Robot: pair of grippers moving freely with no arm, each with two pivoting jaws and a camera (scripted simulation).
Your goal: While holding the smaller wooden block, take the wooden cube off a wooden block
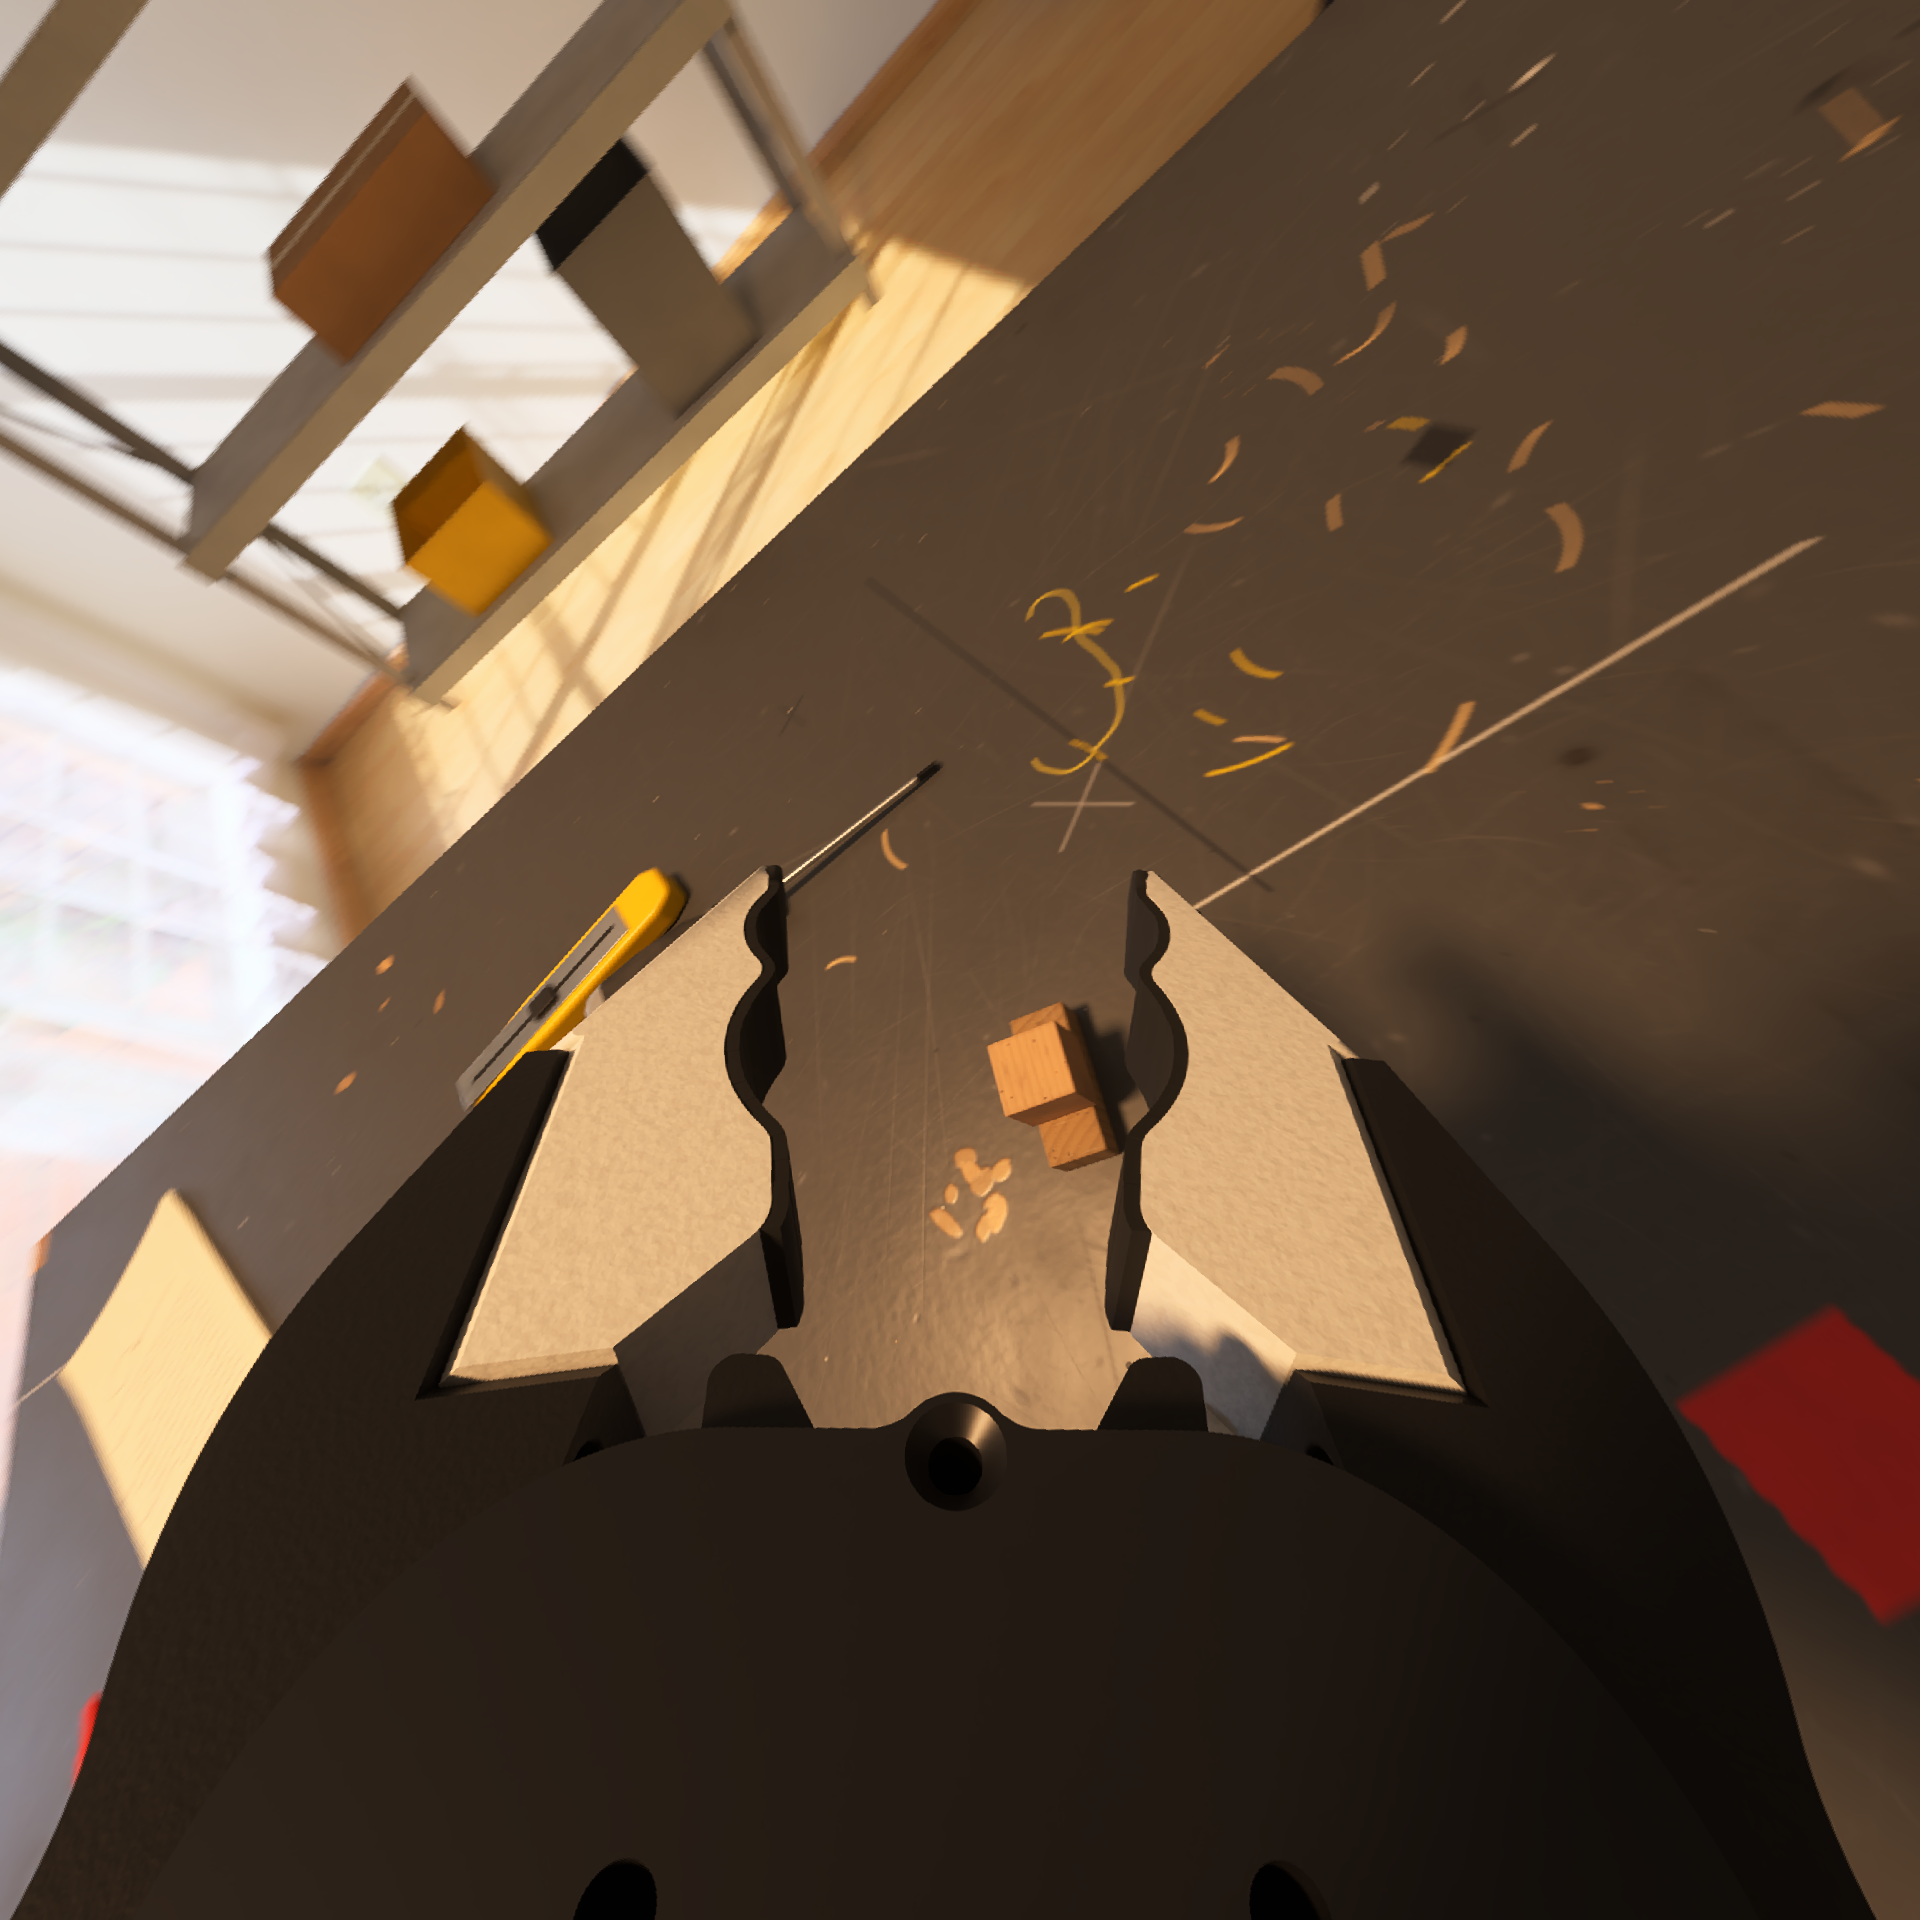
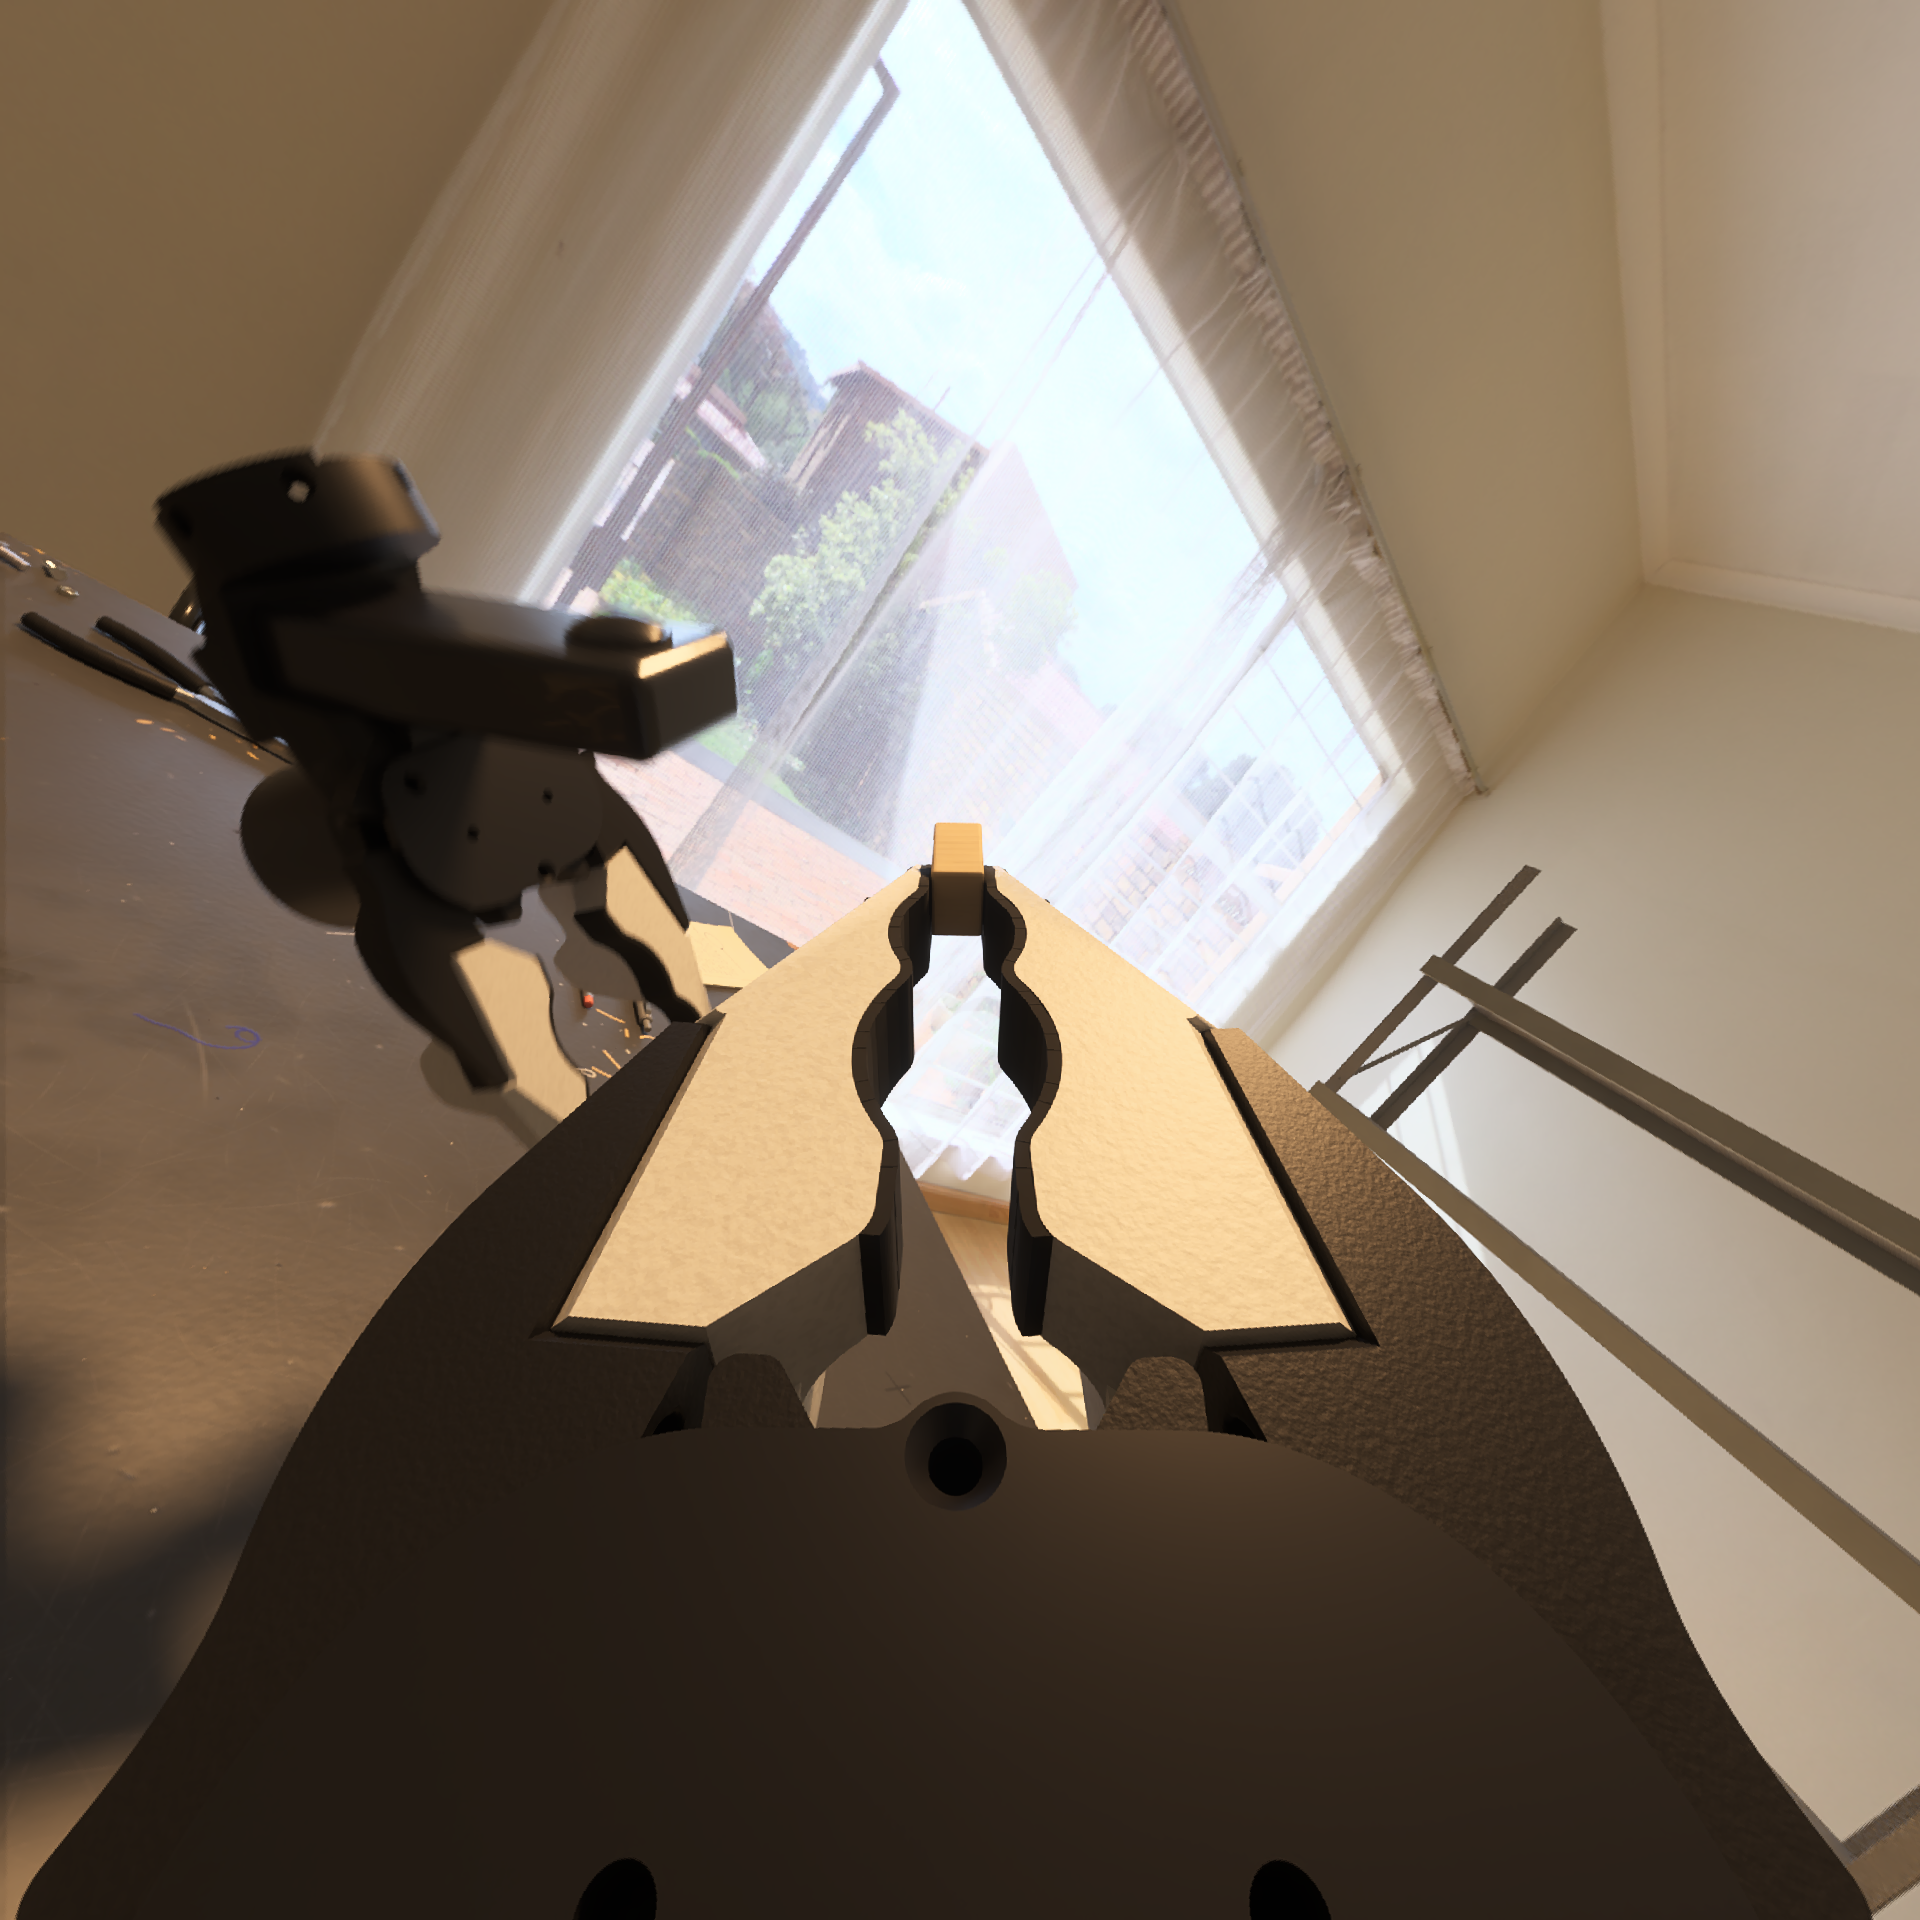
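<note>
In the left wrist view a wooden cube (image 1: 1029, 1070) sits on a wooden block (image 1: 1081, 1135) on the dark workbench (image 1: 1455, 727). My left gripper (image 1: 956, 883) is open above the bench, and the stack lies between its fingers, close to the right one. In the right wrist view my right gripper (image 2: 956, 878) is shut on the smaller wooden block (image 2: 957, 873), held at the fingertips up in the air toward the window. The left gripper also shows in the right wrist view (image 2: 582, 1039), open and pointing down at the bench.
A yellow utility knife (image 1: 592, 977) lies left of the left finger, with a thin metal rod (image 1: 862, 826) beyond it. Wood shavings (image 1: 1081, 675) litter the bench. A red sheet (image 1: 1829, 1455) lies at the right. Metal shelving (image 1: 520, 343) holds boxes beyond the bench edge.
</note>
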